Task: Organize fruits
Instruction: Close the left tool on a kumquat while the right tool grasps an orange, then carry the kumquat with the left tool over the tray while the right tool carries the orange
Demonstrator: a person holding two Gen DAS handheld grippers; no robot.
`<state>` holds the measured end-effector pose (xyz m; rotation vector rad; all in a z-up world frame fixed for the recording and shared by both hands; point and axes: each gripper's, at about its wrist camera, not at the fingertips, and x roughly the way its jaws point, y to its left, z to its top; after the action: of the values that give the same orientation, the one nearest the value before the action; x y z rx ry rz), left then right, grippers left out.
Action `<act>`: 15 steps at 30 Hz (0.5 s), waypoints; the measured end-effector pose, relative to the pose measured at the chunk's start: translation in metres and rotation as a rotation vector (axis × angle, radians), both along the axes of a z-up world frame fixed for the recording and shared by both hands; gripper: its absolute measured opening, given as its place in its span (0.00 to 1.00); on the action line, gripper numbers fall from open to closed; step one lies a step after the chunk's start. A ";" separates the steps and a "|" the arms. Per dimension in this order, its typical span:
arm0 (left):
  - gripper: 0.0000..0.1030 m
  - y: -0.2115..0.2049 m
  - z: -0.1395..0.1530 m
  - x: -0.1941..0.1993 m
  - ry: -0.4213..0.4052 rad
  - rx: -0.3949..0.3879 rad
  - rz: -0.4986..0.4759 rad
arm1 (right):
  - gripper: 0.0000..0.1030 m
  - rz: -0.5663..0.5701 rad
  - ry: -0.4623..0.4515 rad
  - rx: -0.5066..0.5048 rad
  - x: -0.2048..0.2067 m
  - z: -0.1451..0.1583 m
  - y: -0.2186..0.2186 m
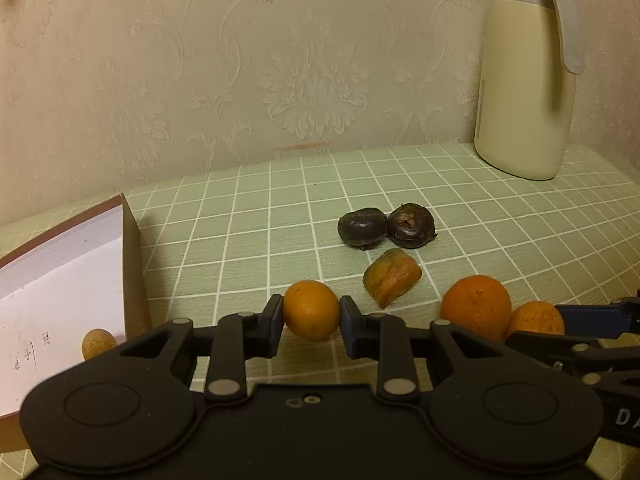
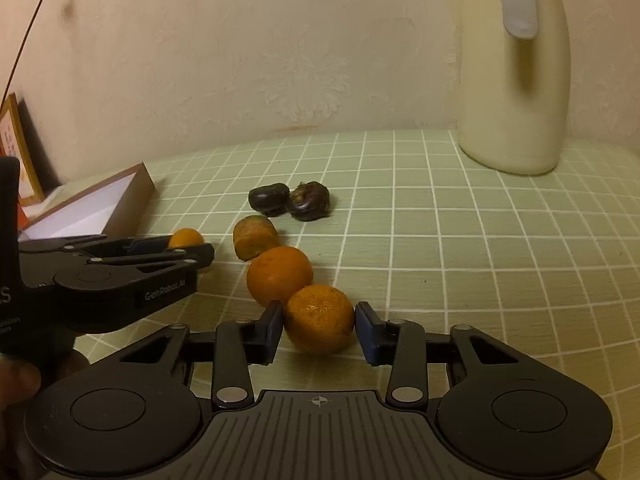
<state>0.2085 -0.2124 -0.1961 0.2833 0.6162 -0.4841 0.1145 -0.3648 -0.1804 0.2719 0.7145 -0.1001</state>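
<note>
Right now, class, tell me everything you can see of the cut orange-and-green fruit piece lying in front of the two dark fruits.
The cut fruit piece is a short chunky wedge, orange flesh with a dull greenish rind on its upper side and a flat cut face. It lies on its side on the green checked tablecloth, just in front of the two dark fruits, apart from them. In the right wrist view it sits right against the loose orange, though contact is unclear. No hand-held gripper touches it.

Open counter [image 2: 460, 260] right of the fruit row, up to the jug [image 2: 516, 80] at the wall. Left side blocked by box [image 1: 132, 264]. Dark fruits [image 1: 386, 226] and cut piece [image 1: 392, 276] crowd the centre.
</note>
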 end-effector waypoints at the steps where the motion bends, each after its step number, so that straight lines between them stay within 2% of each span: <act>1: 0.19 0.001 0.001 0.000 -0.004 -0.001 0.001 | 0.39 -0.001 0.000 -0.004 0.000 0.000 0.001; 6: 0.19 0.006 0.006 -0.001 -0.011 -0.012 0.010 | 0.38 -0.010 -0.003 0.003 -0.002 0.002 0.000; 15: 0.19 0.031 0.027 -0.007 -0.042 -0.044 0.047 | 0.37 -0.042 -0.092 -0.028 -0.006 0.026 0.005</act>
<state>0.2011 -0.1818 -0.1694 0.2362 0.5694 -0.4451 0.1083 -0.3594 -0.1541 0.2633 0.6157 -0.1361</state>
